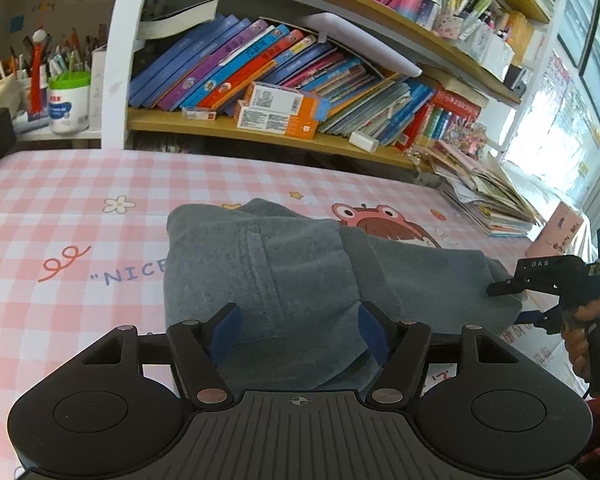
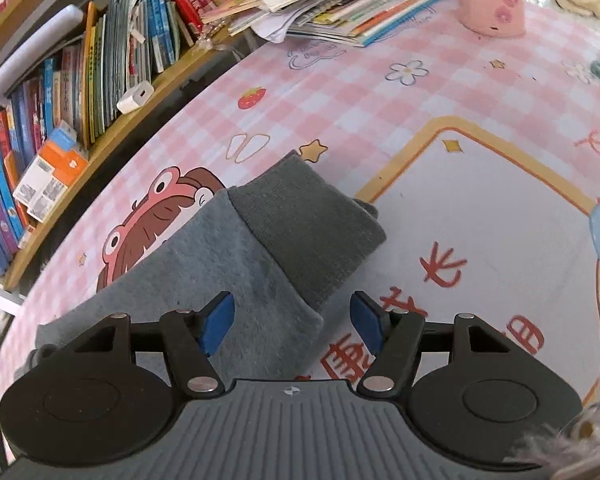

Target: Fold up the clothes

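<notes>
A grey sweatshirt (image 1: 284,280) lies partly folded on the pink checked table (image 1: 60,208). Left claw (image 1: 298,334) and right claw (image 2: 292,320) are both released above it.

- We log a child's study room at home.
- Bookshelf (image 1: 284,128) crammed with picture books (image 1: 236,68).
- Pen pots (image 1: 69,100).
- Bench under a pink cartoon tablecloth (image 1: 60,208).
- Stacked workbooks (image 2: 340,4).

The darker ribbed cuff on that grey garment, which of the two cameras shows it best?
The right wrist view. There the ribbed cuff lies unobstructed ahead of the open right gripper, its knit texture clear. The left wrist view shows mostly the garment's folded body; the cuff end sits far right beside the right gripper, its ribbing indistinct.
</notes>
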The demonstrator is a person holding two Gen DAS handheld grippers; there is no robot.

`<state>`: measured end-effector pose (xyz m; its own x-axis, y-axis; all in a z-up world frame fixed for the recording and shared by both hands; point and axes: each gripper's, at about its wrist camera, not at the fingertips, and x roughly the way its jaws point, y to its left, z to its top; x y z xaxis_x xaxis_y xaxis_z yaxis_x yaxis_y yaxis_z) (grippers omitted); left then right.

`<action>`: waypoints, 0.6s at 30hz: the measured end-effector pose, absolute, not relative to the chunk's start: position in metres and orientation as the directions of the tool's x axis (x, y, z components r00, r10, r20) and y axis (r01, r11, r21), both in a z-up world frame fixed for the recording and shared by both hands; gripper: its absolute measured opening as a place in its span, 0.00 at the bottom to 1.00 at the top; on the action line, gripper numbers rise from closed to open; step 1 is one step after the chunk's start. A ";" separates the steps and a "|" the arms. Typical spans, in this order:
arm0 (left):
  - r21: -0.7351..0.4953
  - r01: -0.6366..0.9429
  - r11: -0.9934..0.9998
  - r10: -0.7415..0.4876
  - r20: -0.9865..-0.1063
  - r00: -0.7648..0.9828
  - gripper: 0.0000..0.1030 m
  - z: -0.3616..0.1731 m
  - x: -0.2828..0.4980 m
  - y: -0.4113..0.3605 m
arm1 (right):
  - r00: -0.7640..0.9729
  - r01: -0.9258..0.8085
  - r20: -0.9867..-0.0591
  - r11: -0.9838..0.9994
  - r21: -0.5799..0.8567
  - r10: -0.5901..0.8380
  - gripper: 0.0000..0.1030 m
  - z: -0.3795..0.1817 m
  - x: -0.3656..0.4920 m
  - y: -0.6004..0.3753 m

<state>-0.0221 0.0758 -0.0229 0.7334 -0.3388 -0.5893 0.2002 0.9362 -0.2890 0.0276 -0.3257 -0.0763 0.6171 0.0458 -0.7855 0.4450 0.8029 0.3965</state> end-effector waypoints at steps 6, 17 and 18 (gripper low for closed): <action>-0.298 0.191 0.935 -0.339 -0.593 0.731 0.64 -0.026 -0.019 0.076 | 0.713 0.318 -0.696 0.849 0.422 0.079 0.20 -0.061 0.021 -0.316; -0.298 0.194 0.935 -0.340 -0.592 0.731 0.64 -0.026 -0.020 0.077 | 0.761 0.240 -0.637 0.861 0.447 0.119 0.17 -0.054 0.019 -0.311; -0.298 0.194 0.935 -0.340 -0.592 0.731 0.64 -0.026 -0.020 0.077 | 0.744 0.286 -0.660 0.842 0.457 0.106 0.18 -0.060 0.021 -0.316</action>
